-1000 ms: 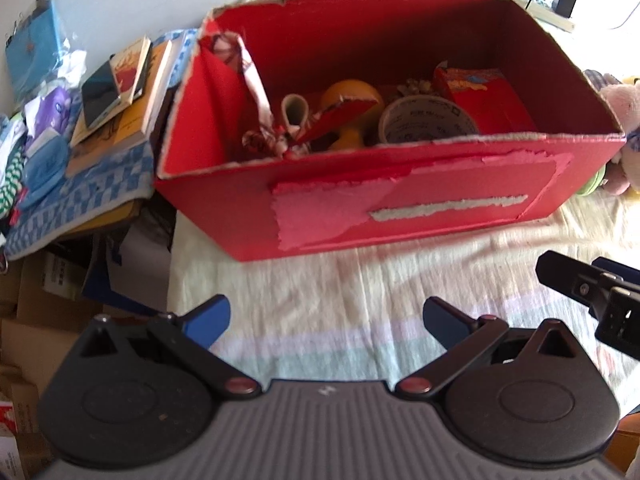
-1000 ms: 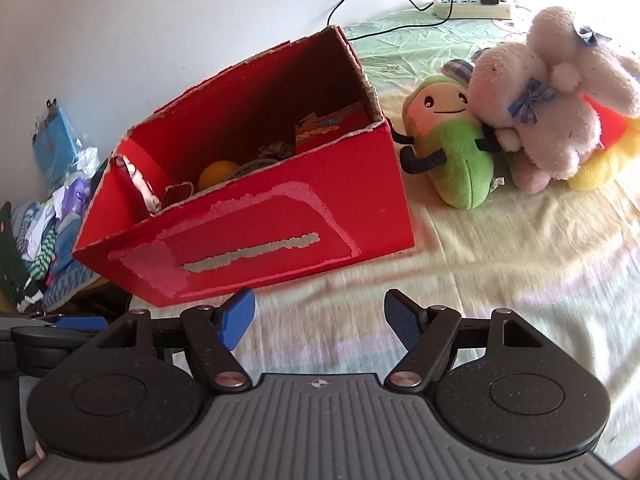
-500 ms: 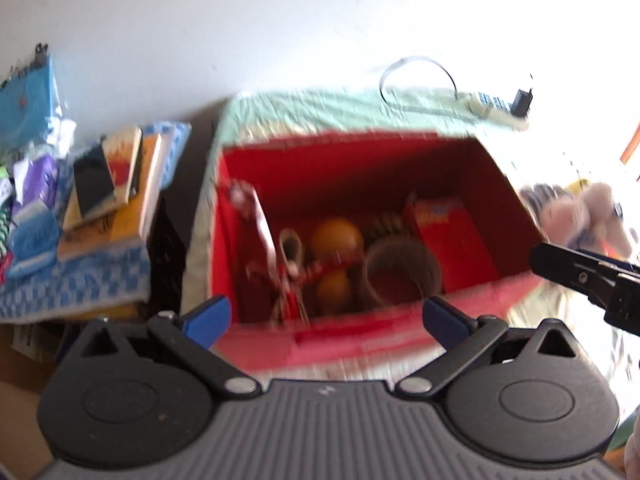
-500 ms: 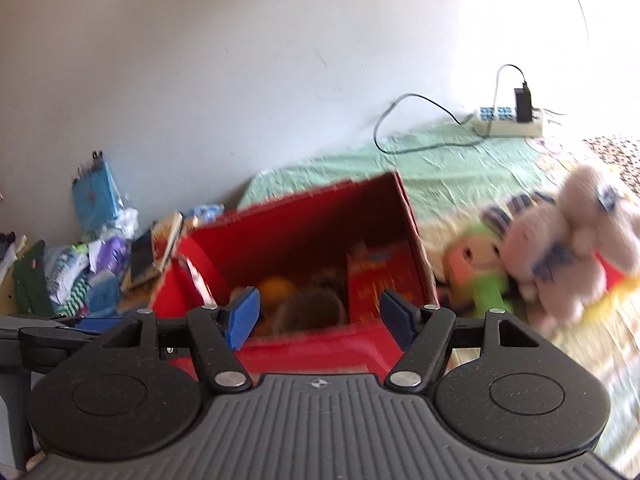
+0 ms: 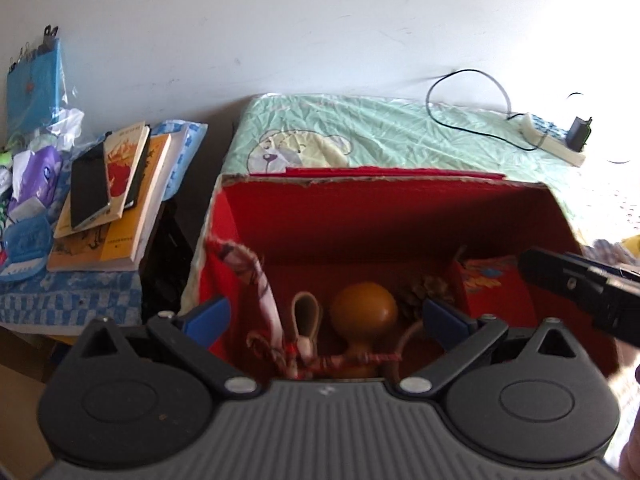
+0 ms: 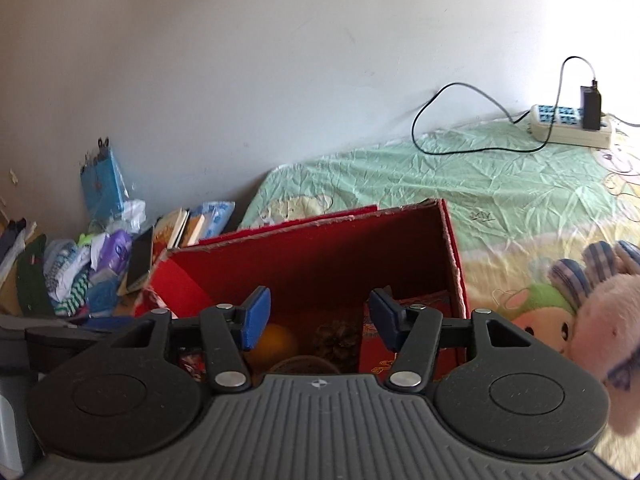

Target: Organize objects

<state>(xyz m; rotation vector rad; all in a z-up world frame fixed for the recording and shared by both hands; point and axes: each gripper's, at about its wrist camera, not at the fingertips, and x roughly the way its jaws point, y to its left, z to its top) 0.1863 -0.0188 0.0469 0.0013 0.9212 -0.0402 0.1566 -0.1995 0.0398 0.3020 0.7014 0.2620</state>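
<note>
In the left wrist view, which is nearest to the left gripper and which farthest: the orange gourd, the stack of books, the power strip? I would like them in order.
1. The orange gourd, inside the red box, just ahead of the left gripper.
2. The stack of books, off to the left beside the box.
3. The power strip, far right, near the wall.

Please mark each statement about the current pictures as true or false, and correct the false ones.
1. Both grippers are open and hold nothing. True: the left gripper and the right gripper are both empty.
2. The red cardboard box is empty. False: it holds an orange gourd, a pine cone and a red packet.
3. A black phone lies on top of the stacked books. True.
4. The power strip lies inside the box. False: it lies on the green sheet beyond the box, near the wall.
5. The plush toys are inside the box. False: they lie outside it, to its right.
</note>
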